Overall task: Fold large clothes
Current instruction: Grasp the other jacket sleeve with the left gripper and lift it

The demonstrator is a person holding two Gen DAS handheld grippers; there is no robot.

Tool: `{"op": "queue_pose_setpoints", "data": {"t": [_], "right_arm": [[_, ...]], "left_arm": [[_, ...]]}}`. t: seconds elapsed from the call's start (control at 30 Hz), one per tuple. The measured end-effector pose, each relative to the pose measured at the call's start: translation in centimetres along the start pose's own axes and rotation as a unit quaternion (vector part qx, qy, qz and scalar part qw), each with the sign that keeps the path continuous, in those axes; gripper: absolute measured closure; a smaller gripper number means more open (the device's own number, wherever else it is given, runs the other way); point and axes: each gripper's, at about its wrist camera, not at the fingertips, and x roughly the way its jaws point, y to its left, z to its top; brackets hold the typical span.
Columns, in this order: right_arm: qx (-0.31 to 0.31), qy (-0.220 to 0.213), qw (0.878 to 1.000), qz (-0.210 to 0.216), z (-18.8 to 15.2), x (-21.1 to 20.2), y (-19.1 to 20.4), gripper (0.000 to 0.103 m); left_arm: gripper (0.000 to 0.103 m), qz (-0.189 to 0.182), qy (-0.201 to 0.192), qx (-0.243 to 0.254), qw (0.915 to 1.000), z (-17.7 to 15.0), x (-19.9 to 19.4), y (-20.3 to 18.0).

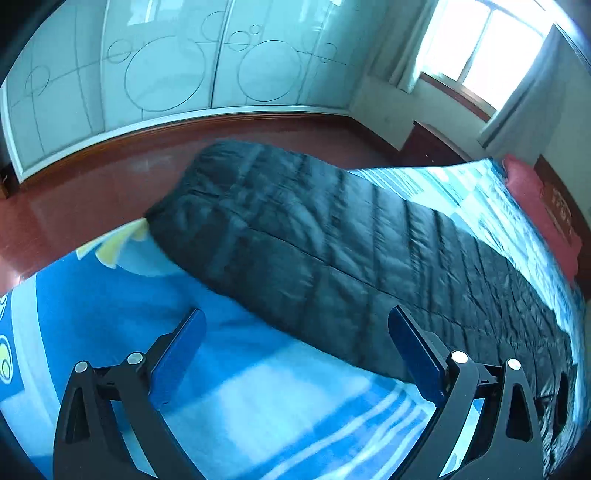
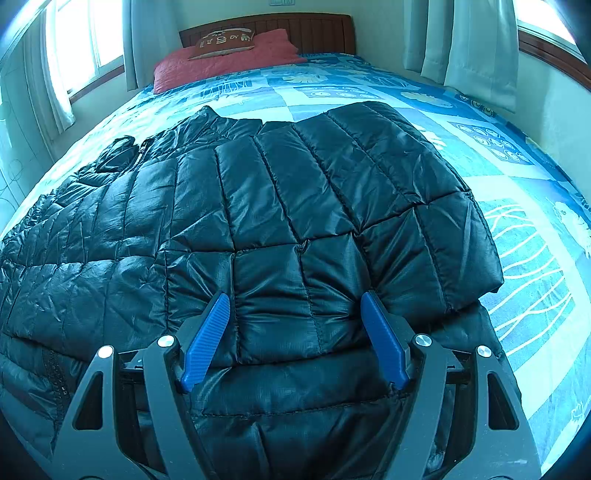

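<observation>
Blue fingers (image 2: 208, 339) of the right gripper (image 2: 295, 314) stand apart over a puffed quilted panel of the black down jacket (image 2: 280, 221), their tips pressing into the fabric on either side of it; whether the pads truly clamp that bulge cannot be told. From the left wrist view, the left gripper (image 1: 295, 325) has its jaws spread wide with nothing between them, one finger over the blue bedspread (image 1: 240, 398) and the other just at the jacket's near edge.

That jacket lies flat across the bed, with a sleeve or side panel folded over its body on the right side in the right wrist view. A zipper (image 2: 55, 373) runs along its lower left edge, and a small loop or collar opening shows near its upper left.

Beyond the jacket, a red pillow (image 2: 225, 62) lies against the dark wooden headboard (image 2: 314, 31), with a smaller brown cushion (image 2: 225, 42) on top of it. Nothing lies between either gripper and the jacket.

Patterned patchwork in blue and white covers the bed. Pale curtains (image 2: 469, 40) hang at bright windows on both sides of the headboard. On the left wrist side a reddish-brown floor (image 1: 110, 177) runs to a white wardrobe (image 1: 166, 66) with circle patterns on its doors.
</observation>
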Motion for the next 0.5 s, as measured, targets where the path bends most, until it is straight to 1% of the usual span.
{"op": "queue_pose_setpoints", "data": {"t": [0.13,0.23,0.27,0.3,0.33,0.37,0.4,0.43,0.5], "right_arm": [[-0.001,0.000,1.000,-0.001,0.2,0.1,-0.2,0.030],[-0.002,-0.001,1.000,-0.002,0.2,0.1,-0.2,0.030],[-0.001,-0.001,1.000,-0.002,0.1,0.0,-0.1,0.030],[-0.001,-0.001,1.000,-0.002,0.1,0.0,-0.1,0.030],[-0.002,-0.001,1.000,-0.002,0.1,0.0,-0.1,0.030],[-0.002,-0.001,1.000,-0.002,0.1,0.0,-0.1,0.030],[-0.001,-0.001,1.000,-0.001,0.1,0.0,0.0,0.030],[-0.001,-0.001,1.000,-0.002,0.2,0.1,-0.2,0.030],[-0.001,-0.001,1.000,-0.002,0.2,0.1,-0.2,0.029]], "left_arm": [[0.005,-0.001,-0.006,-0.002,1.0000,1.8,1.0,1.1],[0.006,-0.003,-0.013,-0.026,0.9996,2.4,1.0,1.3],[0.012,-0.001,-0.016,-0.040,0.9991,2.3,0.8,1.3],[0.029,0.000,-0.021,-0.046,0.9987,2.2,0.7,1.3],[0.037,-0.005,-0.026,-0.047,0.9985,2.2,0.5,1.2],[0.054,-0.009,-0.029,-0.048,0.9984,2.2,0.4,1.1],[0.065,-0.004,-0.031,-0.047,0.9984,2.3,0.4,1.3],[0.068,-0.001,-0.031,-0.045,0.9985,2.2,0.4,1.3],[0.081,0.002,-0.029,-0.041,0.9987,2.4,0.8,0.9]]}}
